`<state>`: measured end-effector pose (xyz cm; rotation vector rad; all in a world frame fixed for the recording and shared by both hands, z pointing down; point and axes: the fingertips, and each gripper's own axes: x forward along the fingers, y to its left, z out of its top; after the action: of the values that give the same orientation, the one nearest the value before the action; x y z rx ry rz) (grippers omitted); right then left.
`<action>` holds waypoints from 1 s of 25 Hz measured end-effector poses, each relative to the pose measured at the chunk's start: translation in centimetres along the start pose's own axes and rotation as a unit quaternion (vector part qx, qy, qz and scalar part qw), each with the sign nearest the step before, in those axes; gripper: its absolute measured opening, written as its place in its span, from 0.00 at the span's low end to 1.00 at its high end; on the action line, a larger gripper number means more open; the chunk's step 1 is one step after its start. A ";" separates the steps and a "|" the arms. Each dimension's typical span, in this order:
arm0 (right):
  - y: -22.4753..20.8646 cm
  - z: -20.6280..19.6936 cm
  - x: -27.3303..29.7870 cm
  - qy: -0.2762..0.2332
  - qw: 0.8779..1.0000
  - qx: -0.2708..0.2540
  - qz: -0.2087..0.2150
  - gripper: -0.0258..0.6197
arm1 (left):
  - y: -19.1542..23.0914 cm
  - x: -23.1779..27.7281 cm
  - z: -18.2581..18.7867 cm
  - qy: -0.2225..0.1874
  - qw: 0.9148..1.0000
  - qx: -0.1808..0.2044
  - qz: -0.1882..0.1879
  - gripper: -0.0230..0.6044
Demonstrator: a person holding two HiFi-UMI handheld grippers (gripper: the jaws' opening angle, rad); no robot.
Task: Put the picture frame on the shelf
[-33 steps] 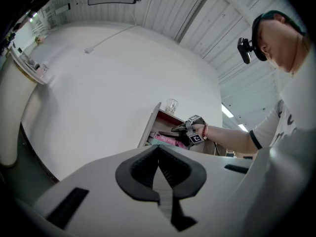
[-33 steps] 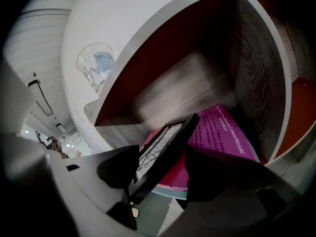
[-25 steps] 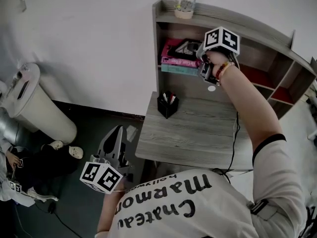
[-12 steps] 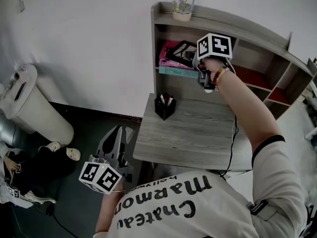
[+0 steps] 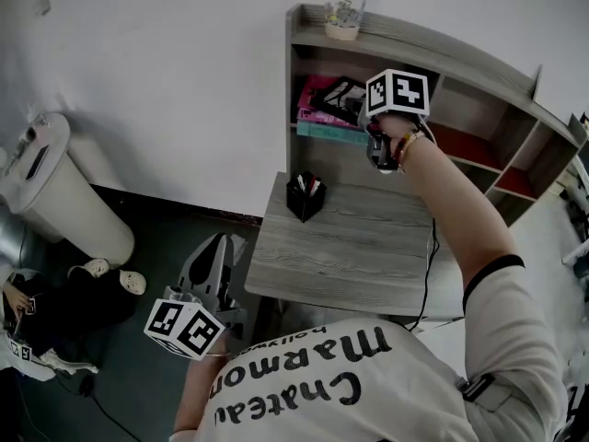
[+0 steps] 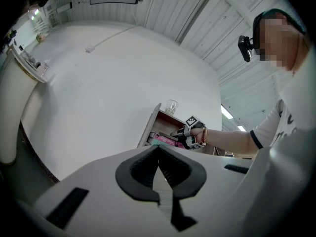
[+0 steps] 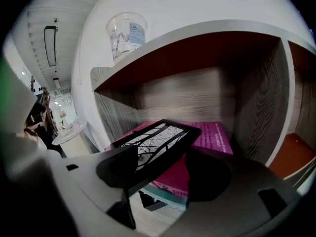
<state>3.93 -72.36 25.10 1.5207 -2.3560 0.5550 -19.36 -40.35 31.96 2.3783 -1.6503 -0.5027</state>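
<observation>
- Between my right tongs [image 7: 163, 168], clenched on its near edge, the picture frame [image 7: 157, 138] tilts forward, angled low to slide in.
- Just beneath it, pink books [image 7: 215, 135] fill the shelf [image 7: 197, 95] bay: the landing spot, I judge.
- Far behind, my left tongs [image 6: 159, 158] hang closed and empty, out of the way.

Shelf [image 5: 433, 42]: grey wood-grain unit w/ open compartments, some w/ red panels, against white wall. Pic frame [image 7: 159, 138]: black rim, b/w bare-branch print, face up, tilted, inside top-left compartment over pink book [image 7: 213, 138]; near edge gripped by right gripper [image 7: 158, 171].
</observation>
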 end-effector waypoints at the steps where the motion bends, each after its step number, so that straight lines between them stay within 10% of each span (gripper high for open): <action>1: 0.0 0.0 0.0 -0.002 1.000 0.001 -0.001 0.49 | 0.0 -0.1 0.1 0.001 1.000 0.001 0.000 0.06; 15: 1.4 -0.8 -7.0 -0.131 0.991 0.005 0.031 0.33 | -2.2 -1.4 0.6 0.037 0.999 0.018 -0.031 0.06; 25: 4.3 -8.6 -15.1 -0.184 0.982 0.043 0.008 0.11 | -4.2 -4.2 2.6 0.038 0.995 0.032 -0.082 0.06</action>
<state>6.35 -54.58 25.47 1.7743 -2.6470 0.4123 -18.11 -34.92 28.75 2.5604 -1.4679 -0.3852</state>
